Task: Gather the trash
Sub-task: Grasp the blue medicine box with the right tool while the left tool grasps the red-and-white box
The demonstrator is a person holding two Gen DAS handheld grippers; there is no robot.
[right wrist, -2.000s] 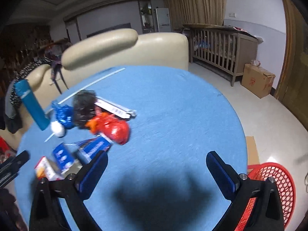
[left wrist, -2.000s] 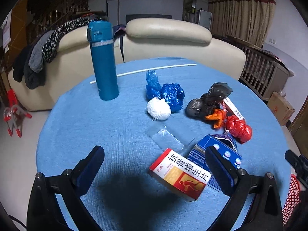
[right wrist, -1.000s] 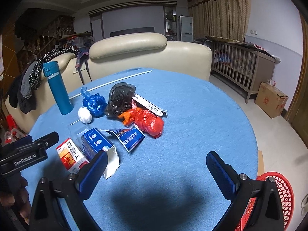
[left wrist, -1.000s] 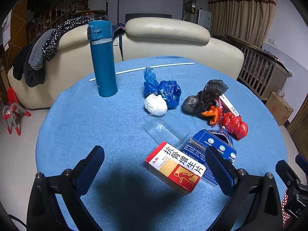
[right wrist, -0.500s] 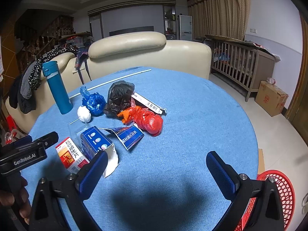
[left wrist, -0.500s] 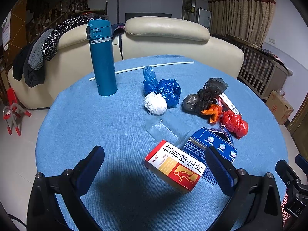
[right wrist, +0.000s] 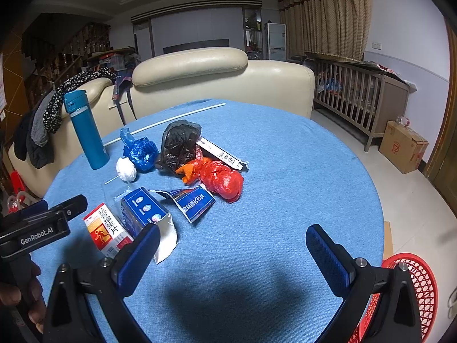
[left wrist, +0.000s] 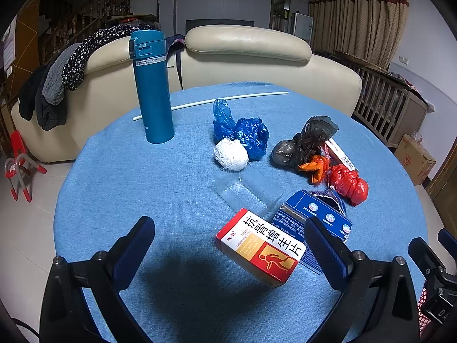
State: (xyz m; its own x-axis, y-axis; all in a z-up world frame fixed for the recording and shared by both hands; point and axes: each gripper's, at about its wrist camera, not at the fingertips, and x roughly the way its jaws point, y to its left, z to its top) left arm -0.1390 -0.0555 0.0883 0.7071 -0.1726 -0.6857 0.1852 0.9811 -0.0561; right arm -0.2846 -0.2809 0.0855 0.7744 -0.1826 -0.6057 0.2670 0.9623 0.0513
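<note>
Though both tongs hang spread and empty, the red-and-white box [left wrist: 261,247] lies nearest the left tongs [left wrist: 228,245], just ahead, toward their right finger. Long axis: skewed across the gap; right tongs [right wrist: 231,253] stand farther, box off their left.

Red-and-white medicine box [left wrist: 261,247]: large black characters "抗骨增生片" along its top face; smaller print beside them too small to read.
Left tool [right wrist: 40,228], seen from the right wrist view: white lettering "GenRobot.AI" on its black body.
Flat white carton [right wrist: 221,153]: barcode; digits unreadable.
</note>
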